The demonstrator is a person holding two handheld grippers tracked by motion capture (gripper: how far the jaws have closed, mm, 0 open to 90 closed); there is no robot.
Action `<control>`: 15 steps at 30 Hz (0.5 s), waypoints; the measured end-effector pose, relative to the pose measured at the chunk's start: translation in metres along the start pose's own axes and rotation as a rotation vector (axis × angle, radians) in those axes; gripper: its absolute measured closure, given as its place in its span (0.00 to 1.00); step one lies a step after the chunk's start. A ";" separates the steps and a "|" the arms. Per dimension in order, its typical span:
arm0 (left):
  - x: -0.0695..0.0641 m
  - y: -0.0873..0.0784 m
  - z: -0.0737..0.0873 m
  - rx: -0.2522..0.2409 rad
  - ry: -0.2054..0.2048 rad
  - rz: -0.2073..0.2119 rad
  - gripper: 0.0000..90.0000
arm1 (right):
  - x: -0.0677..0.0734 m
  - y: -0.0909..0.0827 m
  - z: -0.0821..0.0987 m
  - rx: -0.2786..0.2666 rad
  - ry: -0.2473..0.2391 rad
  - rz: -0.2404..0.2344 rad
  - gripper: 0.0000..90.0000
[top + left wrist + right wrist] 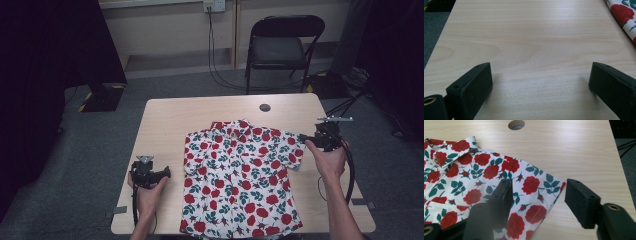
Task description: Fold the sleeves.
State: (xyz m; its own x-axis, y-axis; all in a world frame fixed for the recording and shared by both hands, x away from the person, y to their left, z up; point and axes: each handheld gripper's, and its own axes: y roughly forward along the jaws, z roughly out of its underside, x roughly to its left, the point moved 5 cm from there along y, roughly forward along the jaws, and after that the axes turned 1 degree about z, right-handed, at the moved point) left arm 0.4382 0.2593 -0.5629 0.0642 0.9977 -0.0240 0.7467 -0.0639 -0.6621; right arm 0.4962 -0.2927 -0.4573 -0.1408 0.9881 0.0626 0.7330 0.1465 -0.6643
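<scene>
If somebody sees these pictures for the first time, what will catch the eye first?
The shirt with red roses, spread flat on the pale table. Next, the right gripper over its sleeve, jaws apart astride the sleeve's edge, and the left gripper open over bare wood beside the shirt.

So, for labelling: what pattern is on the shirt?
Red roses with dark green leaves on white; the shirt shows best in the right gripper view.

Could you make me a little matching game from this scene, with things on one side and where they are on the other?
Things:
1. shirt
2. left gripper
3. right gripper
4. folding chair

Places:
A. on the floor beyond the table
B. over bare wood, jaws wide apart
C. spread flat on the table
D. at the shirt's sleeve edge

Pairs: 1-C, 2-B, 3-D, 4-A
</scene>
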 end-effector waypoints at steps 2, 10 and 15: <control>0.000 0.000 0.000 0.000 0.000 0.000 0.05 | -0.002 0.006 -0.002 0.013 0.002 0.002 0.48; 0.000 0.000 0.000 -0.002 0.000 0.000 0.05 | -0.011 0.032 -0.008 0.067 0.013 0.016 0.56; 0.000 0.000 0.000 0.000 0.000 0.000 0.05 | -0.017 0.053 -0.002 0.112 0.034 0.020 0.60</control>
State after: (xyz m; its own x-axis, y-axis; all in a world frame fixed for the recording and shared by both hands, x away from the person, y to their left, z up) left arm 0.4382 0.2593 -0.5629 0.0641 0.9976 -0.0242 0.7470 -0.0641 -0.6618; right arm 0.5384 -0.3016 -0.4919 -0.1024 0.9921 0.0726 0.6565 0.1222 -0.7443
